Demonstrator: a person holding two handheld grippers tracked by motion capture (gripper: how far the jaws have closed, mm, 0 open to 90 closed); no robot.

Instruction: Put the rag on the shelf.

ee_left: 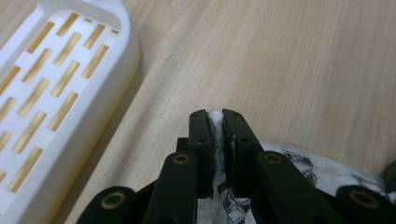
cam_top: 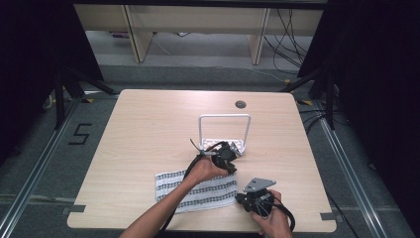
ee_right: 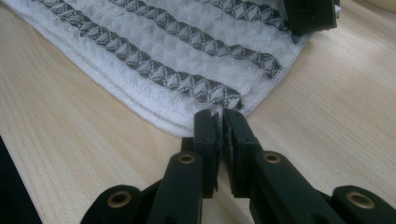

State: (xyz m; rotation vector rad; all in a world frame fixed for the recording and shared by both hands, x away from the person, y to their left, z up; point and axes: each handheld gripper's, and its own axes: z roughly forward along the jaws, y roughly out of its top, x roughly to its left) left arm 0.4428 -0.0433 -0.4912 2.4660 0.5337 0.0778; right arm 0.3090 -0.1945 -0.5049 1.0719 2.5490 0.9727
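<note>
On the near half of the pale wooden table [cam_top: 148, 119], the folded white cloth with grey patterned stripes [cam_top: 198, 191] lay flat; the left gripper [ee_left: 215, 116] and right gripper [ee_right: 219, 116] each pinched a corner, seemingly ready to lift together. The white slotted plastic tray [ee_left: 51, 93] beside it looked empty.

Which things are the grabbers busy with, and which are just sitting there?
In use:
- striped towel
- left gripper, shut on the towel's far corner
- right gripper, shut on its near corner

Just sitting there:
- white slotted tray with its tall handle, beside the towel
- round hole in the table
</note>
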